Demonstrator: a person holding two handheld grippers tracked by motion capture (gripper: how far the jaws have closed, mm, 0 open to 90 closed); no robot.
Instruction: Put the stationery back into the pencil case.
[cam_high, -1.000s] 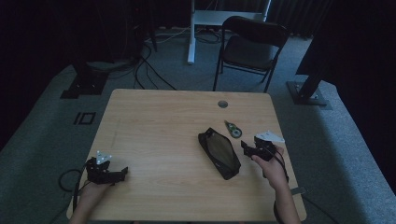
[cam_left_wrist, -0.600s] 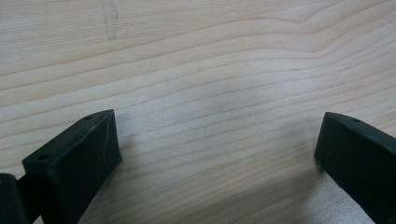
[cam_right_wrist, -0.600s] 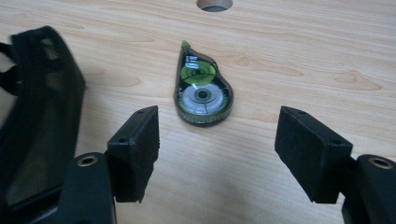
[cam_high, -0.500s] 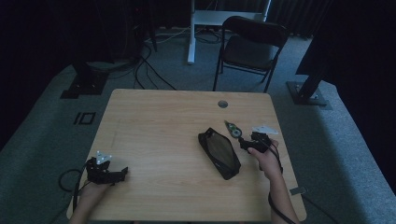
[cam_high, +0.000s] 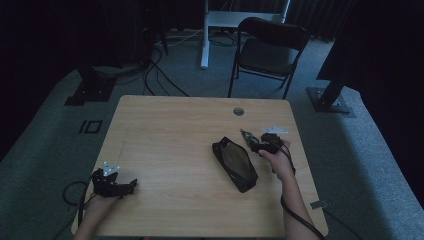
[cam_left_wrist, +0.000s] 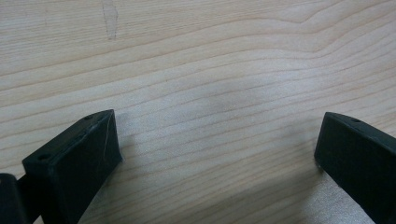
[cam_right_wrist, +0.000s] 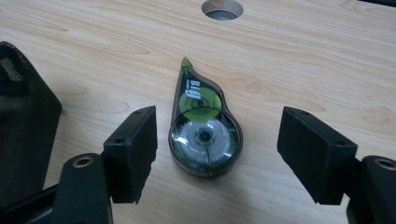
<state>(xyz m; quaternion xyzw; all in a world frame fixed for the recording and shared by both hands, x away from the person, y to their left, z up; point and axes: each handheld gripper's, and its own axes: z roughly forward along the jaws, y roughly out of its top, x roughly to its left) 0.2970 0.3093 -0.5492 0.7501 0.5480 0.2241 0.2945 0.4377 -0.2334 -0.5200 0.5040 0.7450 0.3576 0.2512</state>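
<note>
Right gripper (cam_right_wrist: 217, 140) jaws wide, straddling teardrop translucent tape dispenser (cam_right_wrist: 203, 128); left gripper (cam_left_wrist: 215, 149) wide, empty, woodgrain table (cam_left_wrist: 210, 56).

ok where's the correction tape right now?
The correction tape lies flat on the table, between the open jaws of the right hand-held gripper, just right of the black pouch in the high view.

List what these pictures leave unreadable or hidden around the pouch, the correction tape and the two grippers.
- Black pouch: the dim high view hides what is inside; the right gripper view's left edge cuts it off.
- Correction tape roller: too small in the high view, partly behind the right gripper. Smaller print on its label is unreadable.
- Left gripper: its body falls below the left gripper view's bottom edge.
- Table: near edge cut off in the high view.
</note>
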